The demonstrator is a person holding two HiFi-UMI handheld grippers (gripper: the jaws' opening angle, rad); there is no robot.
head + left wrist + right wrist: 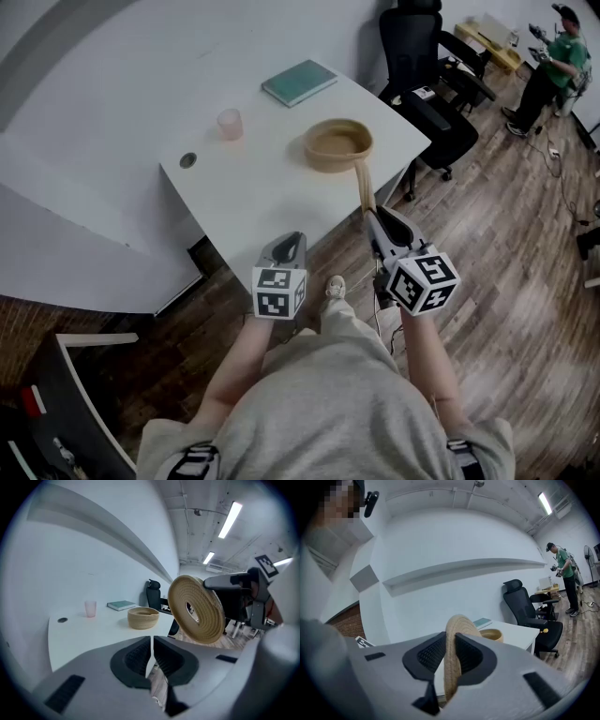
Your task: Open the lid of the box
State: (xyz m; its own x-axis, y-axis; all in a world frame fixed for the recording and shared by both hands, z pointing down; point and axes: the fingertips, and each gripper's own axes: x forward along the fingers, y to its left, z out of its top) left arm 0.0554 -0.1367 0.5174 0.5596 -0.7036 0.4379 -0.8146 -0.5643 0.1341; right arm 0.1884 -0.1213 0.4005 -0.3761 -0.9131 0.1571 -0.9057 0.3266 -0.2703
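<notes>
Lid (458, 625) of woven rope pinched edge-on in right gripper (451, 651), left gripper (152, 656) closed tight — empty, open woven basket (338, 145) at eleven o'clock from it on white table (244, 192)

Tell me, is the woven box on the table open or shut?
Open. The woven box shows its bare inside, and the right tool holds its lid edge-on, away from it.
</notes>
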